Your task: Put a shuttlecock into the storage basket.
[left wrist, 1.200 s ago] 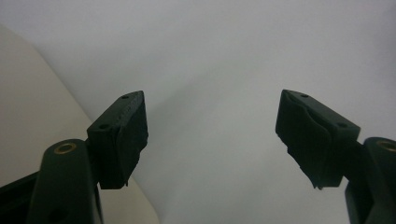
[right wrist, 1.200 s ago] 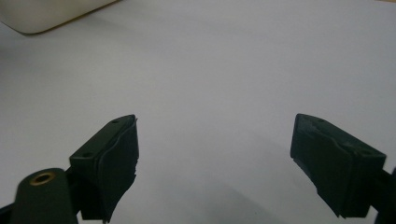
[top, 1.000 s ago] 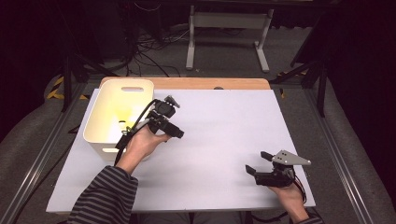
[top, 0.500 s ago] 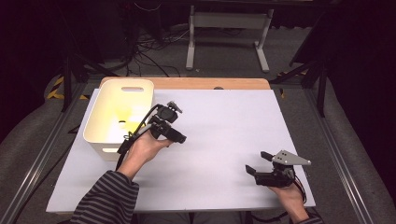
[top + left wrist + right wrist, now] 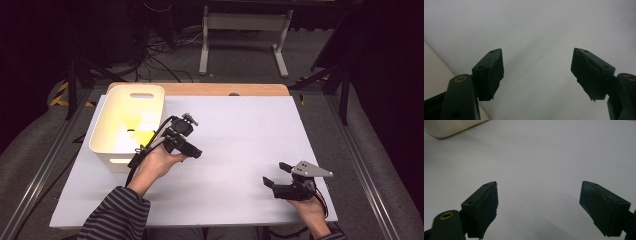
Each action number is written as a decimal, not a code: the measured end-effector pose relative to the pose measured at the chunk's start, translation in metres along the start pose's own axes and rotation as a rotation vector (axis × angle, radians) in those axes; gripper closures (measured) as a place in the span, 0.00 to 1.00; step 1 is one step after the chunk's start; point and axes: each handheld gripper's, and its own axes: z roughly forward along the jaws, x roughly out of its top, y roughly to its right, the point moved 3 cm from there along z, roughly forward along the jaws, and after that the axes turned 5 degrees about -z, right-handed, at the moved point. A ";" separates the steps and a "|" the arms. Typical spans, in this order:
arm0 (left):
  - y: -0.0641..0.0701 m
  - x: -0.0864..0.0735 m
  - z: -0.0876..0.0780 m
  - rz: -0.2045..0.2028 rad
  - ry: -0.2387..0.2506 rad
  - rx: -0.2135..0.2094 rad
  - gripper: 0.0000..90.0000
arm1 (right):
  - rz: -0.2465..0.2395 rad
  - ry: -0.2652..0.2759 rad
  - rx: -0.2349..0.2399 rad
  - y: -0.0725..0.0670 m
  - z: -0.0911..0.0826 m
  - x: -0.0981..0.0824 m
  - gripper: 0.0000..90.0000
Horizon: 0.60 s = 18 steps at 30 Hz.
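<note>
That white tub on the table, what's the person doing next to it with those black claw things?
A person holds a claw in each hand over a white table. The left claw hangs beside the white tub, wide open with nothing between its jaws. The right claw sits low near the table's near right corner, open and empty too. Something small and dark lies inside the tub, too small to make out. Right now neither claw is gripping anything.

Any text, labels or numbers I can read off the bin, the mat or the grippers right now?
None: no readable text in these pictures.
White bin: plain walls, no label.
White table cover: blank.
Left gripper and right gripper: black, unmarked; jaws open, holding nothing.
</note>
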 end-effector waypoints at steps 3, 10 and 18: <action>0.002 -0.003 0.001 0.002 -0.005 -0.011 0.30 | 0.000 0.000 0.000 0.000 0.000 0.000 0.18; 0.009 -0.010 0.003 0.021 -0.004 -0.019 0.30 | -0.001 0.001 0.000 0.000 0.000 0.000 0.18; 0.011 -0.019 0.008 0.031 -0.019 -0.025 0.30 | -0.001 0.000 0.000 0.000 0.000 0.000 0.18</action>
